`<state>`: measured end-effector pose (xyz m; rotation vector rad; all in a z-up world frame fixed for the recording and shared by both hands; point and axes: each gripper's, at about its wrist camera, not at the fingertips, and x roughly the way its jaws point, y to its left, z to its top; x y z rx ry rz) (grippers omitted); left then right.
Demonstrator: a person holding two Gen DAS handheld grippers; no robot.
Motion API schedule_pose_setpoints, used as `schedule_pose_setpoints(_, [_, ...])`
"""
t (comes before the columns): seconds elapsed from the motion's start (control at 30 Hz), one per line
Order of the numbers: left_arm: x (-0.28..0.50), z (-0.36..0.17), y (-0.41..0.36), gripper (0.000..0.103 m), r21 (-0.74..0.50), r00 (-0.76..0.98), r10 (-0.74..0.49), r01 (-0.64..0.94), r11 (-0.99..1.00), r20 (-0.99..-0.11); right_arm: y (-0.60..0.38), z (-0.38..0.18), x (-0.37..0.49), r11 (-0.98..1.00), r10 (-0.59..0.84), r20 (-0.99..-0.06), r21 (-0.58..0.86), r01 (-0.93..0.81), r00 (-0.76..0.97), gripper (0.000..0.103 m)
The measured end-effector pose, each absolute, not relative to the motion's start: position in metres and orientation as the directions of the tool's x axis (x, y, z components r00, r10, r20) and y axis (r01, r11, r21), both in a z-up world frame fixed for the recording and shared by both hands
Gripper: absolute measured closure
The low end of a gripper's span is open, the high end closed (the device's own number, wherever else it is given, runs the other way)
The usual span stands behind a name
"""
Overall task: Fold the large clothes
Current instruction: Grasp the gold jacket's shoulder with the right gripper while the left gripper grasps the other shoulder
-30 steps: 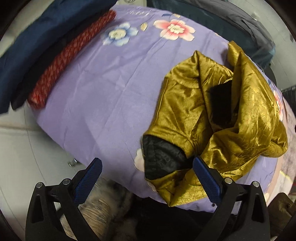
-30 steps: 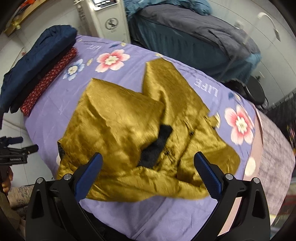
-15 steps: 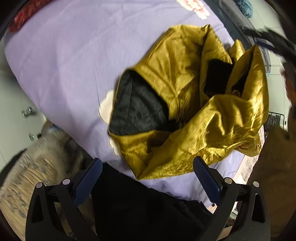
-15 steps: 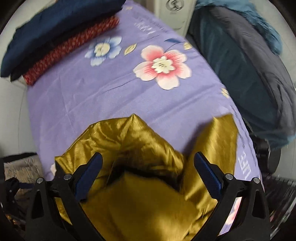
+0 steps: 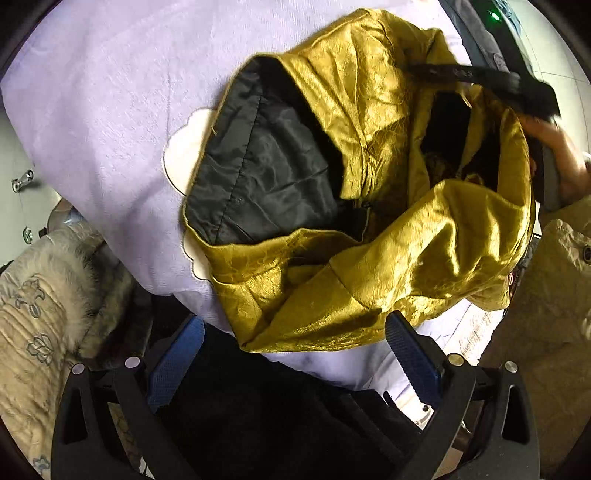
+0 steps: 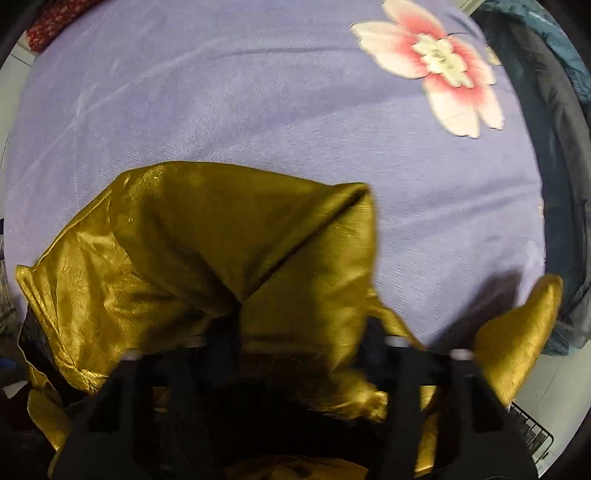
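A shiny gold jacket [image 5: 388, 258] with black lining [image 5: 266, 177] lies crumpled near the front edge of the purple flowered sheet [image 5: 92, 110]. My left gripper [image 5: 291, 354] is open just off the jacket's lower hem, nothing between its blue pads [image 5: 177, 362]. In the right wrist view my right gripper [image 6: 297, 332] points down into the gold jacket [image 6: 184, 240]. Its blurred jaws are closing, and bunched gold cloth fills the gap and hides the tips. A hand [image 5: 554, 147] carries that gripper at the jacket's far side.
A beige fur-trimmed garment [image 5: 37, 295] hangs at lower left, dark cloth [image 5: 258, 406] below the bed edge, tan fabric [image 5: 554, 295] at right. Red patterned cloth [image 6: 51, 22] lies at the sheet's far corner; dark teal bedding [image 6: 554, 110] and a wire basket [image 6: 532, 432] border the right.
My right gripper dropped from above the spread jacket onto its far part and its jaws narrowed onto the cloth. My left gripper sank and tilted down toward the near hem, staying open.
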<state>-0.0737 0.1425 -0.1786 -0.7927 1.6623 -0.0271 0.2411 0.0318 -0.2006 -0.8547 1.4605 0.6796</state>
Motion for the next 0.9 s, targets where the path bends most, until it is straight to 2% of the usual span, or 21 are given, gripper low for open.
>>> schedule_pose_setpoints(0.1, [-0.073, -0.171, 0.149, 0.007, -0.427, -0.022, -0.497, -0.48, 0.766, -0.867, 0.0, -0.167, 0.257, 0.667, 0.007, -0.999, -0.029, -0.744, 0.046, 0.09])
schedule_pose_setpoints(0.23, [-0.059, -0.157, 0.148, 0.007, -0.428, -0.002, -0.483, -0.46, 0.778, -0.876, -0.079, -0.106, 0.286, 0.846, 0.156, -0.976, 0.052, -0.531, 0.152, 0.091])
schedule_pose_setpoints(0.43, [-0.036, -0.143, 0.139, 0.006, -0.462, 0.037, -0.496, -0.427, 0.777, -0.868, -0.179, -0.051, 0.291, 0.943, 0.166, -0.938, 0.062, -0.326, 0.304, 0.091])
schedule_pose_setpoints(0.53, [-0.028, -0.147, 0.141, 0.007, -0.495, 0.048, -0.537, -0.463, 0.735, -0.842, -0.203, -0.046, 0.266, 0.954, 0.132, -0.928, 0.024, -0.299, 0.347, 0.091])
schedule_pose_setpoints(0.73, [0.009, -0.149, 0.142, 0.006, -0.581, 0.107, -0.615, -0.486, 0.653, -0.781, -0.233, -0.047, 0.227, 0.967, 0.158, -0.918, 0.069, -0.245, 0.365, 0.091])
schedule_pose_setpoints(0.83, [0.029, -0.168, 0.135, 0.007, -0.528, 0.029, -0.601, -0.514, 0.676, -0.799, -0.239, -0.043, 0.212, 0.969, 0.171, -0.906, 0.083, -0.232, 0.388, 0.091])
schedule_pose_setpoints(0.9, [0.035, -0.176, 0.131, 0.007, -0.559, 0.043, -0.648, -0.55, 0.62, -0.761, -0.242, -0.04, 0.2, 0.969, 0.174, -0.9, 0.084, -0.231, 0.4, 0.091])
